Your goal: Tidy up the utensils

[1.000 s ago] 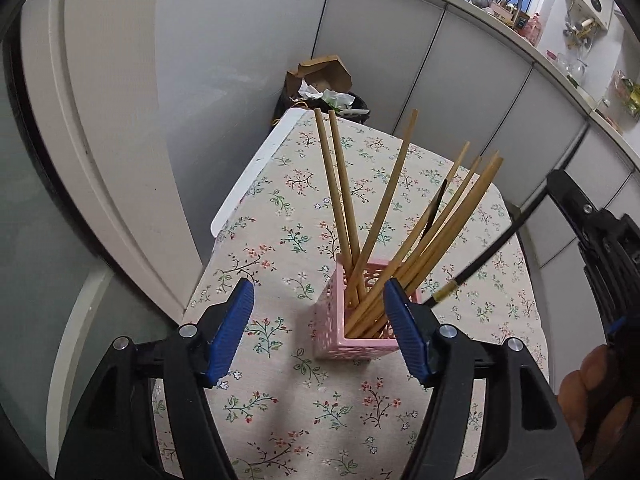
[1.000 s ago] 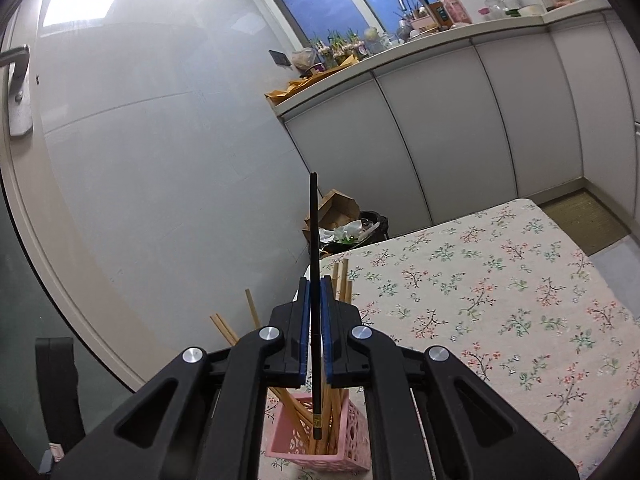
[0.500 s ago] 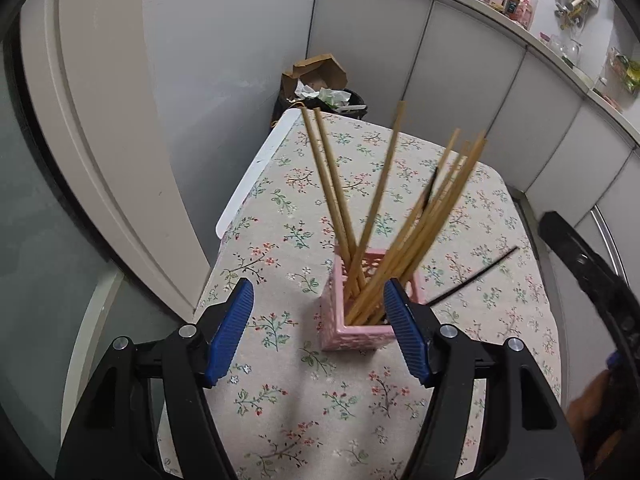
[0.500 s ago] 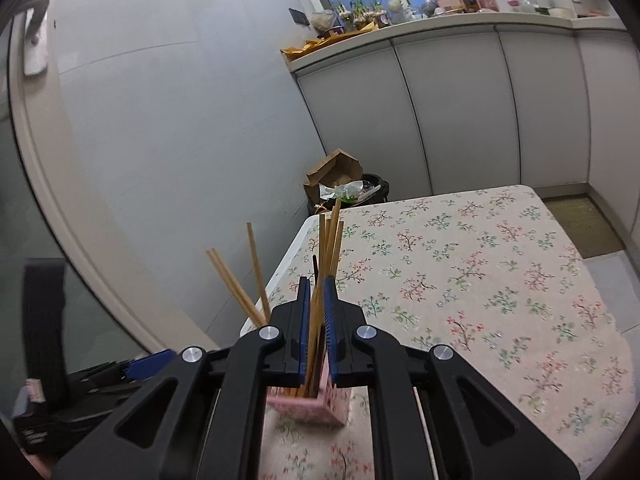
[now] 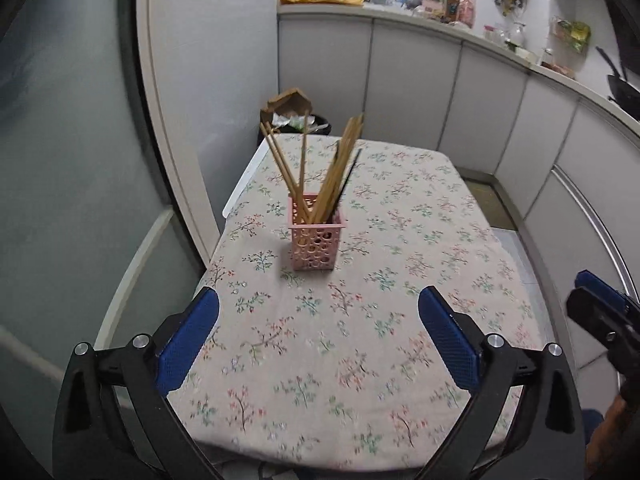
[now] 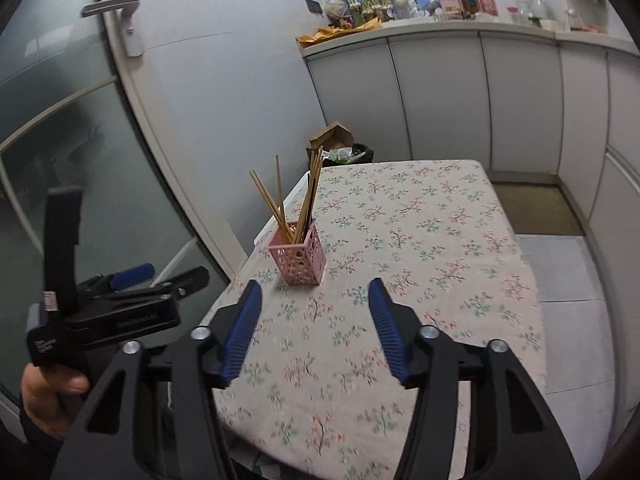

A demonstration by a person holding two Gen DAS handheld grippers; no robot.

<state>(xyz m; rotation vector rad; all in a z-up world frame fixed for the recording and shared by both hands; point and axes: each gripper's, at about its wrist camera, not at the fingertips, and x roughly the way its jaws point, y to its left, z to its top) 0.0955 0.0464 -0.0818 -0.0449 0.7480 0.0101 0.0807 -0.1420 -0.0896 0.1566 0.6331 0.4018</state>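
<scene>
Both grippers empty, jaws opening: left gripper (image 5: 319, 330) wide, right gripper (image 6: 315, 322) narrower. Chopsticks (image 5: 320, 176) upright in pink holder (image 5: 315, 244) beyond.

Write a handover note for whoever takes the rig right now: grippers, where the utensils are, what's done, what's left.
Left gripper: jaws opening, nothing between them.
Right gripper: jaws opening, also empty.
Both are held back from the pink holder, which stands upright on the floral tablecloth.
Wooden chopsticks and one black chopstick stand in the holder.
Done: every utensil in view is in the holder.
Left: no loose utensils show on the table; check outside the views before stopping.
</scene>
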